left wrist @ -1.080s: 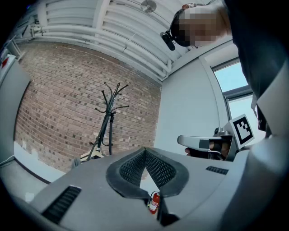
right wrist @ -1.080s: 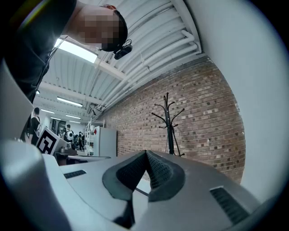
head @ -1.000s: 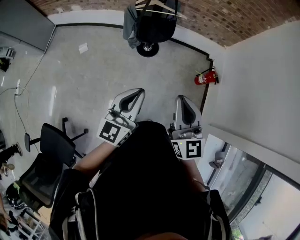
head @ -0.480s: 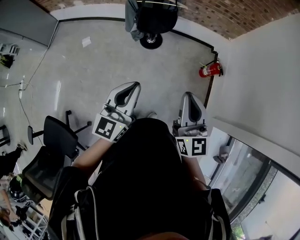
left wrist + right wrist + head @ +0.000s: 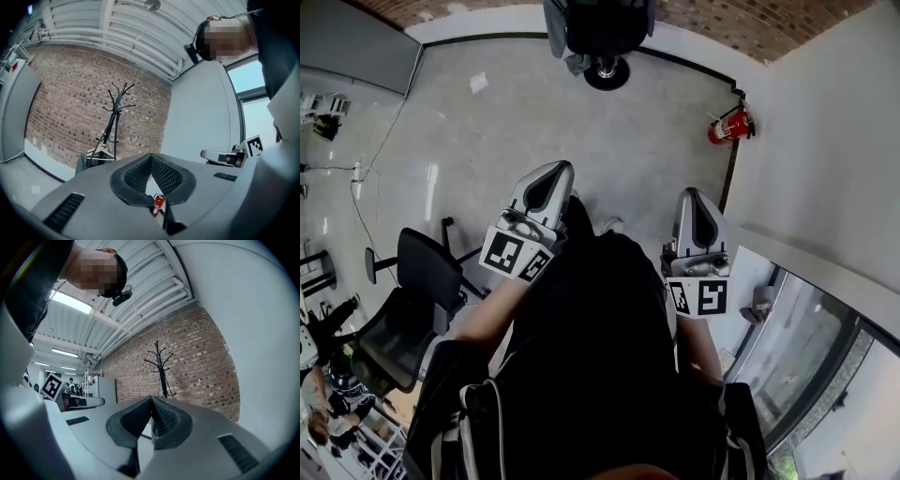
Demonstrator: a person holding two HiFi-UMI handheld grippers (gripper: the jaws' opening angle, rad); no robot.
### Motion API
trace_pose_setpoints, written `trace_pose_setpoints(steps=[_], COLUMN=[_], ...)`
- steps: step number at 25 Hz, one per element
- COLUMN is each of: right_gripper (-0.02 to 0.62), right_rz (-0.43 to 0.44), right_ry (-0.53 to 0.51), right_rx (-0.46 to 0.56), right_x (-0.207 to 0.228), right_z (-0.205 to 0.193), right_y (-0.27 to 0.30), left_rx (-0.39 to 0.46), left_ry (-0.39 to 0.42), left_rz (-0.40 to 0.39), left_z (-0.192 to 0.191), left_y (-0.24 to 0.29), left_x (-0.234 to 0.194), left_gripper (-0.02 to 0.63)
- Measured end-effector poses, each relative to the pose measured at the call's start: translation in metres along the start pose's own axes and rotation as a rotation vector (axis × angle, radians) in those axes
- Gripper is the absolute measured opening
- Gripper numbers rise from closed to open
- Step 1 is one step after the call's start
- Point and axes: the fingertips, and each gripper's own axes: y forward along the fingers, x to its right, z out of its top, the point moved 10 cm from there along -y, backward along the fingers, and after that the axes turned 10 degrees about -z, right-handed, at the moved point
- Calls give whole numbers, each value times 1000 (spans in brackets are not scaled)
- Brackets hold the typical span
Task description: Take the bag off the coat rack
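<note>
Red bricks make the wall at the far edge of the grey floor. The coat rack stands there, right by that wall. The bag is black and hangs on the coat rack, up at the top of my head view. Some grey cloth hangs beside it on the left.

I am standing well back from the rack. My left gripper is out in front of me and points toward the rack. Its two jaws are pressed tight together and there is nothing between them. My right gripper is out in front too, on the other side of my dark top. Its jaws are pressed together as well, and they hold nothing. The two grippers are apart and do not touch. Neither one is near the bag.

A red fire extinguisher sits in the far right corner of the floor, against the white wall. A black office chair is on the left side of the floor, near my left arm. A big window is low on my right.

From the two gripper views, the rack's thin black hooks stick up in front of the bricks.
</note>
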Motion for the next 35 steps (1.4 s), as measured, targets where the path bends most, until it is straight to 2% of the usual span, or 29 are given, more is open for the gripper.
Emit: trace_pose_setpoints(steps=[3, 6, 12, 16, 19, 23, 25, 30, 35], right_gripper=[20, 20, 20, 20, 20, 20, 20, 20, 20], right_rz=[21, 40, 66, 57, 39, 17, 8, 76, 59], right_ry=[-71, -152, -185, -127, -89, 36, 32, -8, -51], right_rx=[-13, 5, 20, -39, -54, -40, -43, -31, -18], right_x=[6, 4, 3, 14, 22, 32, 33, 23, 13], right_z=[-2, -1, -3, -12, -13, -13, -10, 1, 17], right_y=[-19, -23, -4, 13, 30, 72, 99, 190, 266], left_rx=[-22, -20, -5, 2, 10, 7, 5, 15, 24], left_ry=[-17, -1, 0, -33, -68, -70, -61, -32, 17], left_rz=[13, -15, -42, -56, -50, -36, -43, -42, -64], left_z=[-6, -5, -7, -11, -13, -6, 2, 29, 57], left_y=[3, 15, 38, 55, 67, 94, 109, 147, 184], left_x=[11, 13, 12, -6, -30, -68, -85, -151, -206], left_gripper=[18, 18, 18, 18, 18, 18, 18, 18, 18])
